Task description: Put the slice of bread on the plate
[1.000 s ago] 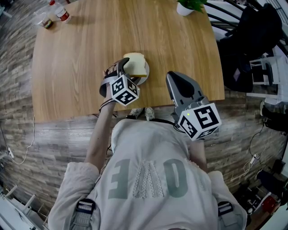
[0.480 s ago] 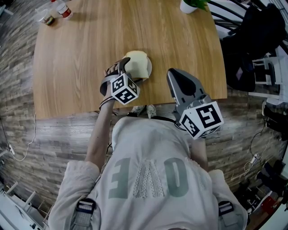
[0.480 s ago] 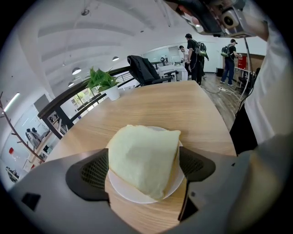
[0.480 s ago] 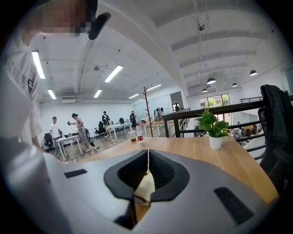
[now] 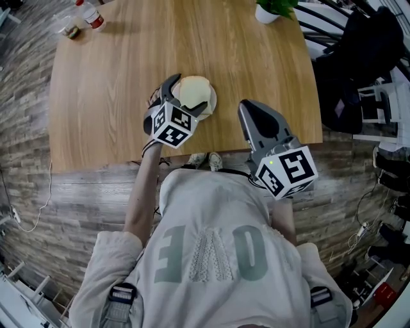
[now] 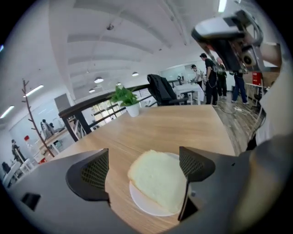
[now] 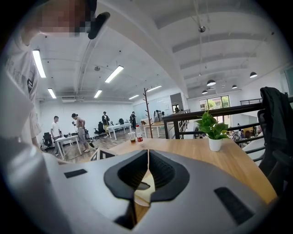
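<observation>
light wood grain is running across the big table (image 5: 115,96), which is filling most of the head view above a grey plank floor (image 5: 38,192). the person (image 5: 211,256) in a pale printed shirt is standing at its near edge, holding one tong in each hand. the right gripper (image 5: 248,110) is hovering over the table's near edge, to the right of the plate and not touching it, its jaws clenched together on nothing. the left gripper (image 5: 189,93) is hanging just over the plate, tilting down, with its jaws released and spread wide. its pads (image 6: 94,169) are standing either side of the bread without pressing on it. a potted plant (image 5: 272,8) is sitting at the table's far edge. the white plate (image 6: 143,206) is resting on the wood near the front edge. the slice of bread (image 6: 158,183) is lying flat on the plate, covering most of it. at the far left corner a bottle (image 5: 91,16) with a red label is standing beside a small cup (image 5: 69,29).
</observation>
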`<state>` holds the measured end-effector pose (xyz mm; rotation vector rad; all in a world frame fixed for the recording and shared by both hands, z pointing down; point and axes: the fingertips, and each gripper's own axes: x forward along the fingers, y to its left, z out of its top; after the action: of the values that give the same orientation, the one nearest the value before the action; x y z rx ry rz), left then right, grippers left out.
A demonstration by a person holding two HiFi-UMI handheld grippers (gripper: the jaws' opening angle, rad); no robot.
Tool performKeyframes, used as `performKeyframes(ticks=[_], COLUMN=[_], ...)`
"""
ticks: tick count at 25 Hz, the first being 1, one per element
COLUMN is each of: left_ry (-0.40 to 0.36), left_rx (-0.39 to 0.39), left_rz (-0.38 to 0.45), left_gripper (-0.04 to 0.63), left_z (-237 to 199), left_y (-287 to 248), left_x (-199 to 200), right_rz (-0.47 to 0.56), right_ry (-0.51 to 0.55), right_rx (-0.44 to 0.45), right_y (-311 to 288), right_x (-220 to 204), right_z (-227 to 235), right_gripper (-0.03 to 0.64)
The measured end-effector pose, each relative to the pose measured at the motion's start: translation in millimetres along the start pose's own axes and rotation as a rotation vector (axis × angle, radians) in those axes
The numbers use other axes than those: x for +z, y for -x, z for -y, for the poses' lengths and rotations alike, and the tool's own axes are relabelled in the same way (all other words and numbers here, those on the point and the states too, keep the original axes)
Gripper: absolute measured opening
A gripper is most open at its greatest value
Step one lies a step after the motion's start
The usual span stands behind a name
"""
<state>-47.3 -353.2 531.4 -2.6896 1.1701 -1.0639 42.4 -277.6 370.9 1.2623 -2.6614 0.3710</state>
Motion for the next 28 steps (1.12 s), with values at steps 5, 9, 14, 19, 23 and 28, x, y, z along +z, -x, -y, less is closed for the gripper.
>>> performKeyframes(ticks=[5,9,14,19,23,28], left_ry=[0.095,0.203,0.350,0.301,0.333,0.359], left_rx=[0.159,0.261,0.397,0.535,0.643,0.673], left_rz=[0.211,0.434,0.675,0.758,0.818,0.771], left_gripper=[0.465,0.463,0.426,0.032,0.008,0.008], left_z=[-57,-94,-122,-118,-113,-110], left_y=[39,94,156,202,235,233], left_x=[62,109,140,148,149,134], right_rz=[0.023,0.070,0.138,0.226,0.281,0.270], right_ry=[0.004,0.016,0.013,-0.012,-0.005,0.013], right_rx=[0.010,0.017,-0.012,-0.049,-0.083,-0.088], right_y=[-3,-8,-14,-13,-12,-14], right_x=[8,22,40,57,66,63], right_z=[-2,-5,-1,5,10,8], right_gripper=[0.020,0.020,0.020,0.020,0.020,0.018])
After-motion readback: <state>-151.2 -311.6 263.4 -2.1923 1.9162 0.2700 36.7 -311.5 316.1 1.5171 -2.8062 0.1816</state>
